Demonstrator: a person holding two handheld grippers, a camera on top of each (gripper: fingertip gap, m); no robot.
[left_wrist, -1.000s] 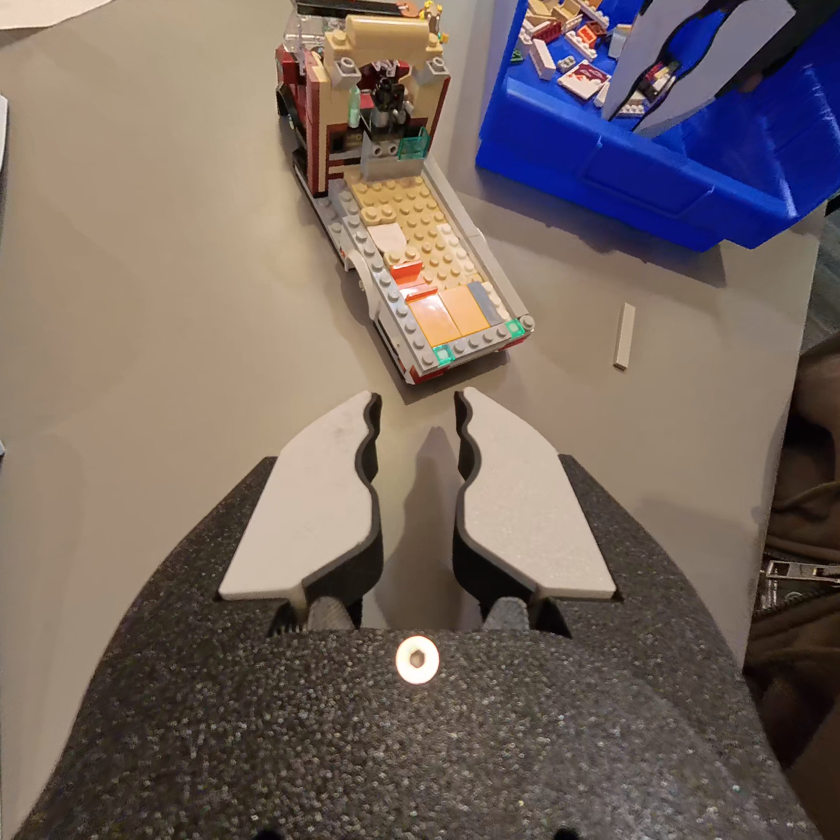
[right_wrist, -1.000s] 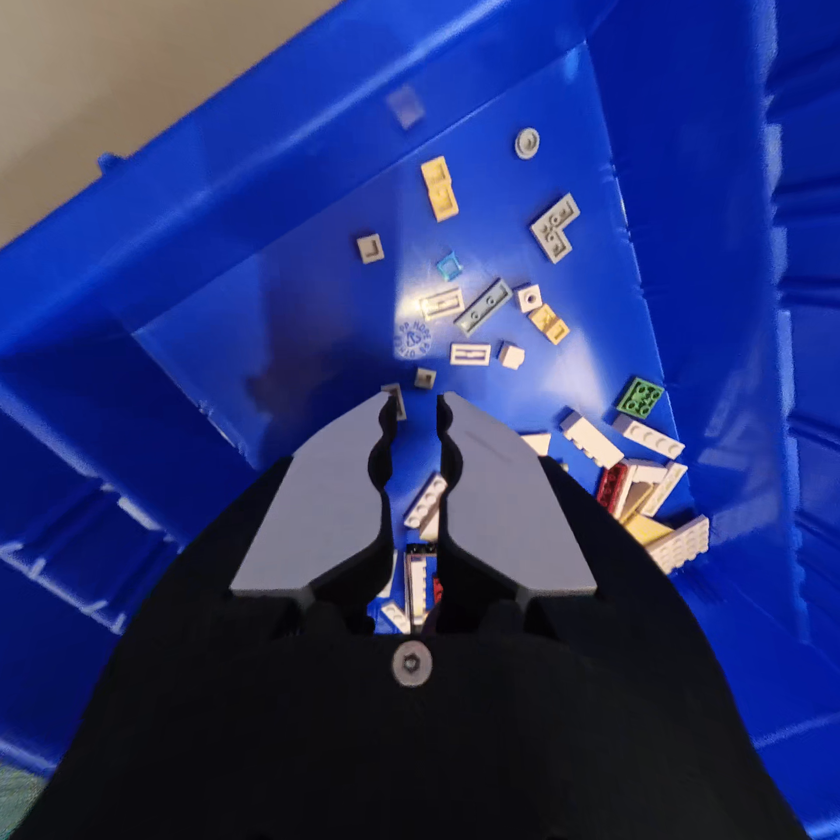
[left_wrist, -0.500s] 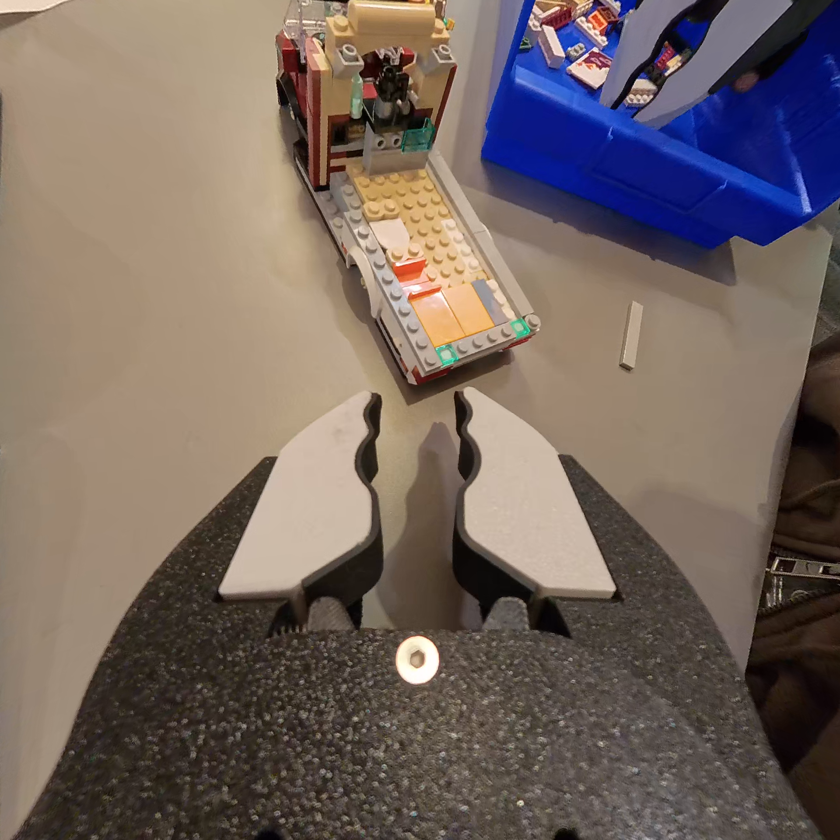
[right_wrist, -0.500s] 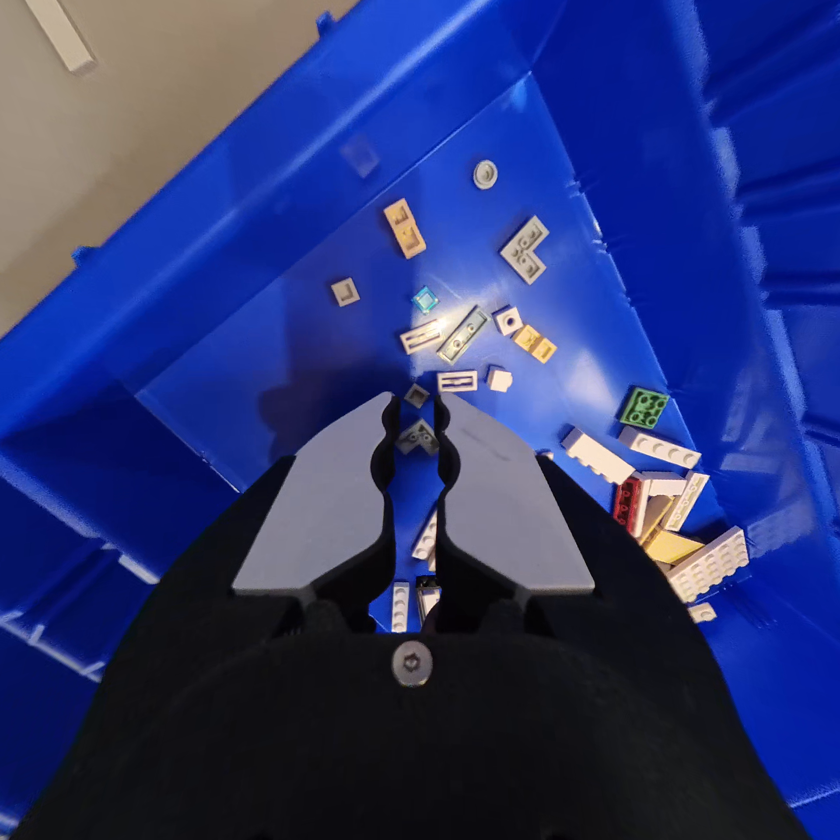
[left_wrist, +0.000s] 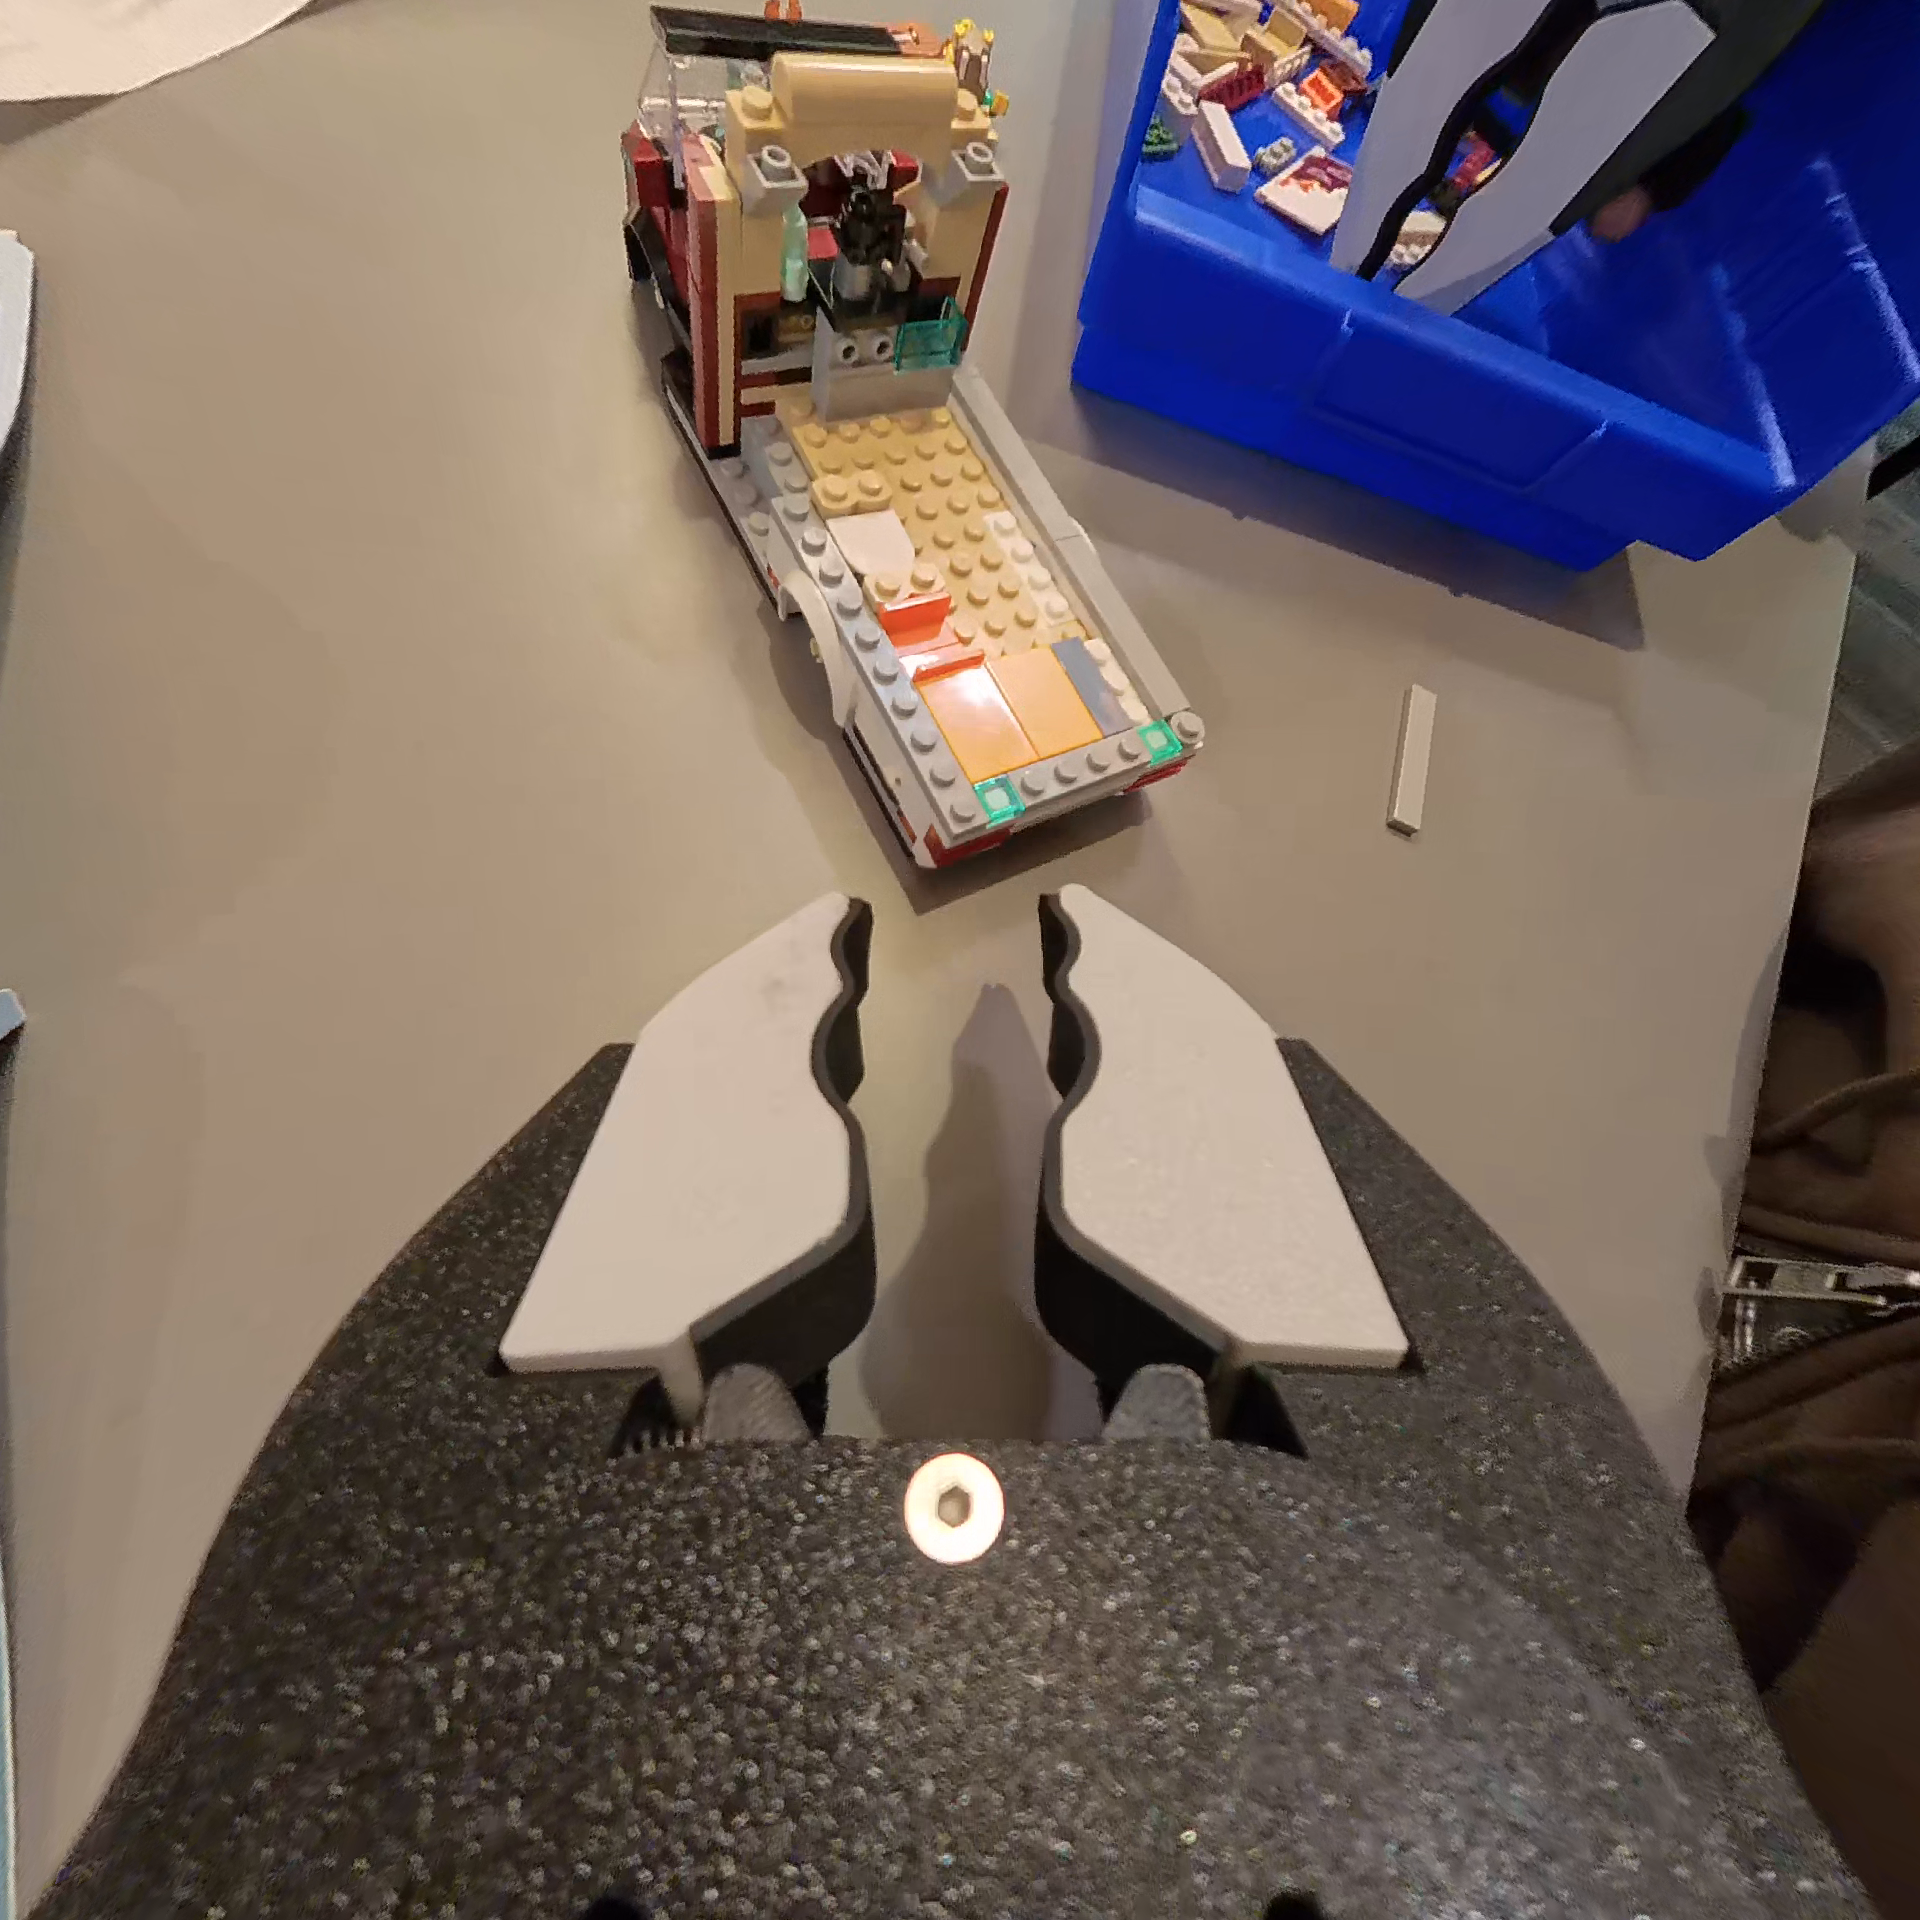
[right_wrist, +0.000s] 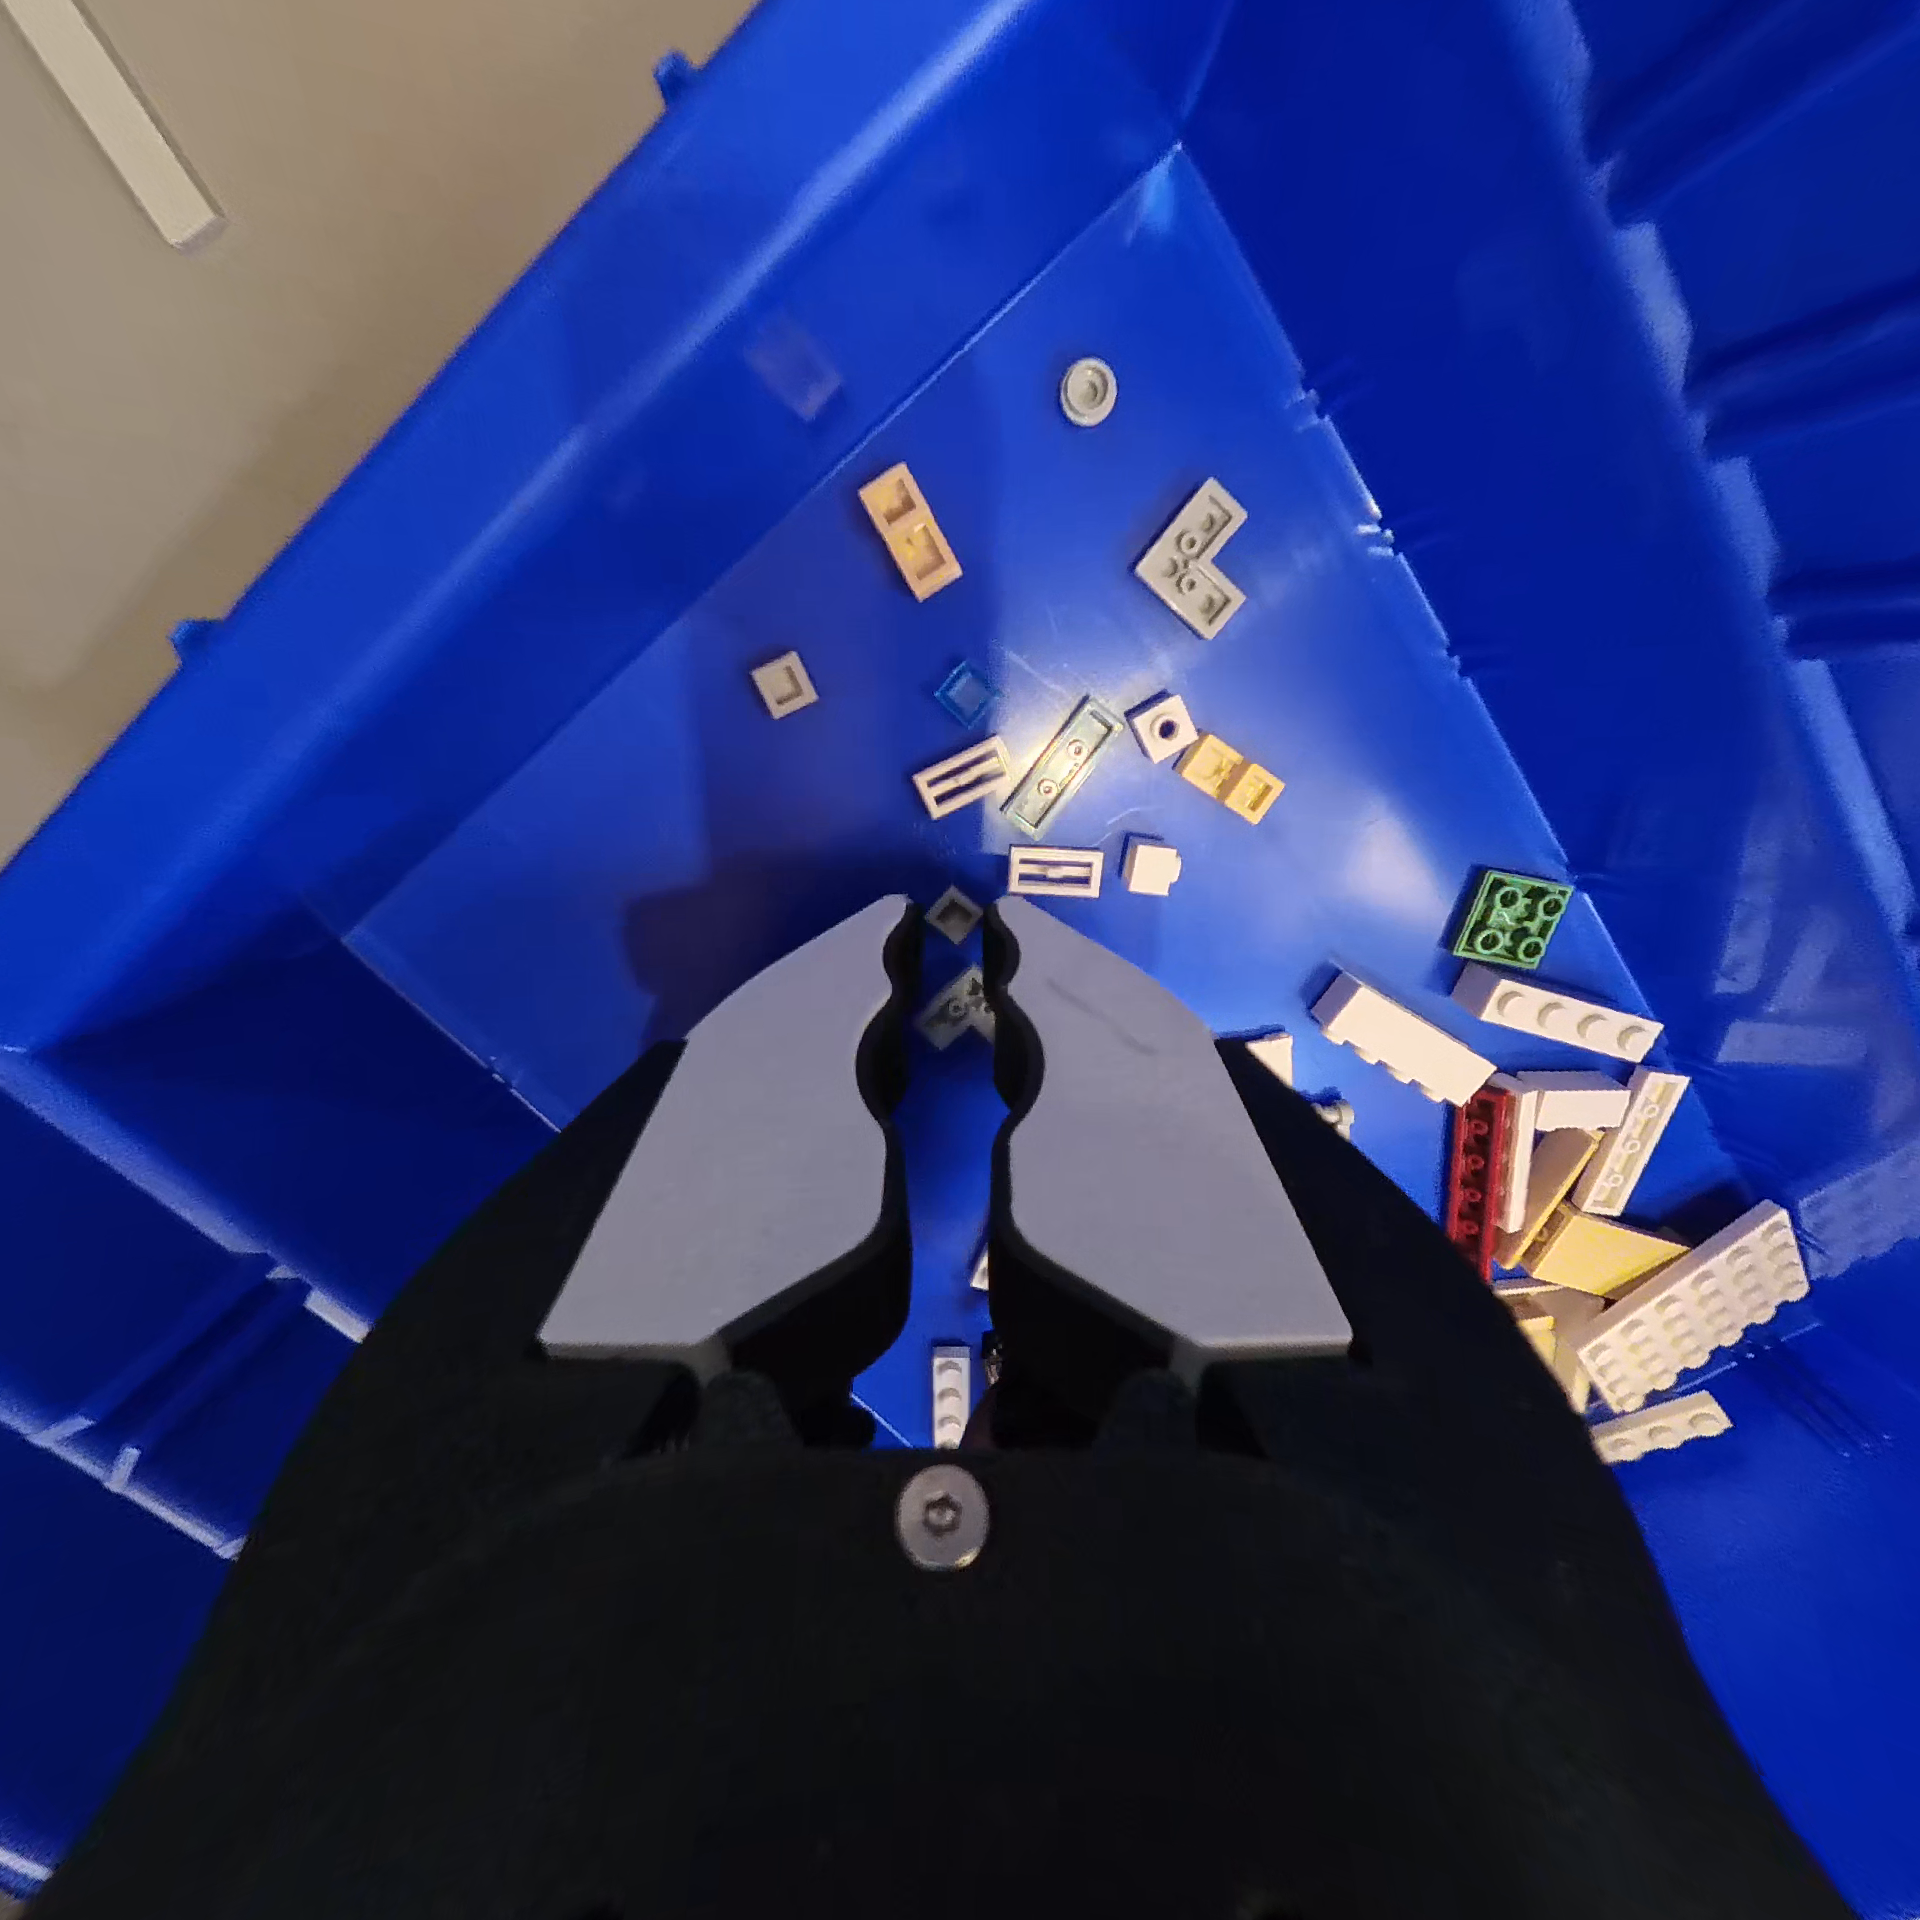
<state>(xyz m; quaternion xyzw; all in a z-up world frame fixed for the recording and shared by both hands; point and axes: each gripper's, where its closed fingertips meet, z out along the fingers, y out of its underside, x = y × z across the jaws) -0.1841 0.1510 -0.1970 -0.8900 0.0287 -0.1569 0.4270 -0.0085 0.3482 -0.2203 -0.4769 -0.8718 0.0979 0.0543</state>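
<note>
Over the grey table: left gripper (left_wrist: 954, 914) hangs with its jaws spread and only bare tabletop between them.
Brick-built truck (left_wrist: 914, 488): stands on the table (left_wrist: 312, 623) just ahead of the left fingertips, not touching them; its studded tan bed with orange tiles points toward the gripper, its cab toward the far edge.
Grey bar tile (left_wrist: 1411, 758): lies alone on the table, to the right of the truck's near end, close to the right edge.
Blue bin (left_wrist: 1455, 395): sits at the far right corner of the table, beside the truck's cab.
Right gripper (right_wrist: 951, 914): reaches down inside the blue bin (right_wrist: 520, 582), jaws drawn close with a narrow slot left between them.
Small grey square tile (right_wrist: 953, 914): shows right in that slot at the tips; whether the pads press on it cannot be told.
Grey corner plate (right_wrist: 954, 1006): shows in the slot further back, apparently on the bin floor.
Loose parts: beyond the tips lie white grille tiles (right_wrist: 1055, 871), tan pieces, a grey L-plate (right_wrist: 1193, 556); a green square plate (right_wrist: 1512, 914) and a heap of white bricks (right_wrist: 1397, 1023) sit toward the bin's right wall.
Left view only: the truck, the whole bin from outside, the right gripper (left_wrist: 1397, 272) dipping into it, brown clothing (left_wrist: 1849, 1351) at the right edge.
Right view only: the bin's floor and single parts, the tiles at the fingertips.
</note>
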